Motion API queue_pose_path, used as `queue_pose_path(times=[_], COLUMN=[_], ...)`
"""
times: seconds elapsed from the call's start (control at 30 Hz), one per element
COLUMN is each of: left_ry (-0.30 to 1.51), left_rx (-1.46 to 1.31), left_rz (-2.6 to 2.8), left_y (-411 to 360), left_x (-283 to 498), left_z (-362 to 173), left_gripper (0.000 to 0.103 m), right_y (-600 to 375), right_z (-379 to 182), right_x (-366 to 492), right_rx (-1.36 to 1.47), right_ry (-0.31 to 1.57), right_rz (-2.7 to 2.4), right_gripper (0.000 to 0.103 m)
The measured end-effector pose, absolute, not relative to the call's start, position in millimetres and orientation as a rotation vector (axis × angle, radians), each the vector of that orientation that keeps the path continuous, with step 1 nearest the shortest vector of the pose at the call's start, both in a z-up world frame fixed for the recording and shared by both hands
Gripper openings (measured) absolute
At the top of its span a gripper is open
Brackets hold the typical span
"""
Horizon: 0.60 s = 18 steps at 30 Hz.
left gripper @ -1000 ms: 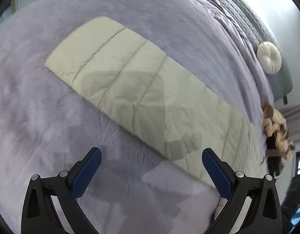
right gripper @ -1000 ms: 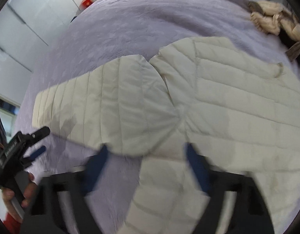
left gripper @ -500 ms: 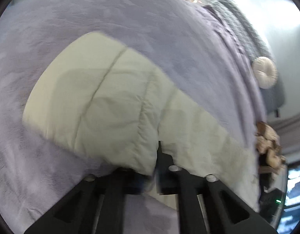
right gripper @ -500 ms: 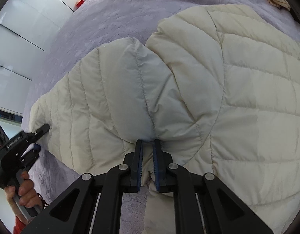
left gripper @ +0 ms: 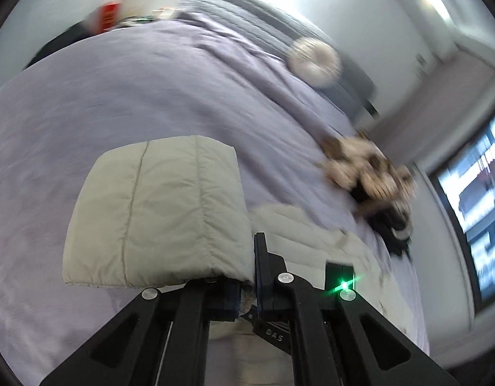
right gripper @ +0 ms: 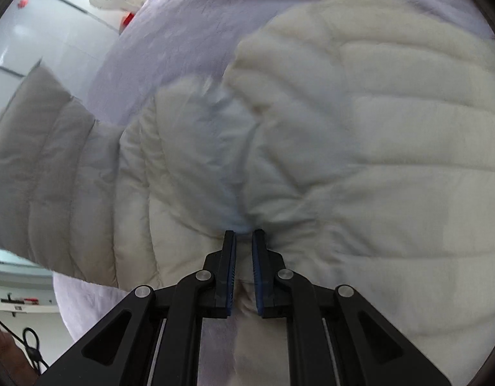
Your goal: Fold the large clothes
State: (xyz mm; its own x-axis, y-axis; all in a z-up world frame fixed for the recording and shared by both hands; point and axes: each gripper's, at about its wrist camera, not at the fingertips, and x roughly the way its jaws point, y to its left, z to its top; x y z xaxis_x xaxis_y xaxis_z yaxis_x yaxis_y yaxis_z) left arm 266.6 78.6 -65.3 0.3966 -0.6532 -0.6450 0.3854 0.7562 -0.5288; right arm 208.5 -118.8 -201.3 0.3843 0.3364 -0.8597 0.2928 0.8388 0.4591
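A cream quilted puffer jacket [right gripper: 360, 148] lies spread on a lilac bed cover [left gripper: 118, 96]. My left gripper [left gripper: 247, 276] is shut on the cuff end of the jacket's sleeve [left gripper: 157, 218], which stands lifted off the bed and drapes over the left finger. The same raised sleeve [right gripper: 44, 173] hangs at the left of the right wrist view. My right gripper [right gripper: 244, 241] is shut on a pinch of fabric at the armpit seam where sleeve meets body. The jacket's body [left gripper: 311, 234] shows behind the left gripper.
A beige and brown knitted garment [left gripper: 366, 173] lies bunched near the bed's right edge. A round white cushion [left gripper: 315, 61] rests against the grey quilted headboard [left gripper: 263, 13]. A window [left gripper: 482, 206] is at the right. White cabinets [right gripper: 38, 32] stand beyond the bed.
My left gripper shut on the sleeve end and lifted it up off the bed, swinging toward the jacket body. My right gripper shut on the armpit seam and sank closer to the jacket.
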Motion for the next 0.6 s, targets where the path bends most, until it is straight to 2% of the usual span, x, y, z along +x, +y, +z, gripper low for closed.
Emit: queue_pose_path(times=[0.13, 0.3, 0.47, 0.57, 0.6], left_ry=[1.011, 1.122, 1.247, 1.234, 1.225], left_rx=[-0.186, 0.045, 0.275, 0.391, 0.426], left_rz=[-0.762, -0.794, -0.792, -0.76, -0.748], left_y=[-5, -109, -167, -182, -186], left_x=[243, 207, 172, 154, 147], left_z=[-71, -109, -158, -170, -170], left_gripper=[0.008, 0.008, 0.008, 0.009, 0.019], right_y=[-174, -269, -324, -344, -349], right_z=[-165, -143, -150, -158, -160], right_x=[164, 90, 27, 0, -8], right_rx=[0.588, 0.601, 0.64, 0.689, 0.704], right_ry=[1.116, 1.078, 1.091, 1.098, 1.097], right_rz=[-0.095, -0.268, -0.377, -0.4, -0.403], right_gripper=[0.011, 0.011, 0.011, 0.011, 0.011])
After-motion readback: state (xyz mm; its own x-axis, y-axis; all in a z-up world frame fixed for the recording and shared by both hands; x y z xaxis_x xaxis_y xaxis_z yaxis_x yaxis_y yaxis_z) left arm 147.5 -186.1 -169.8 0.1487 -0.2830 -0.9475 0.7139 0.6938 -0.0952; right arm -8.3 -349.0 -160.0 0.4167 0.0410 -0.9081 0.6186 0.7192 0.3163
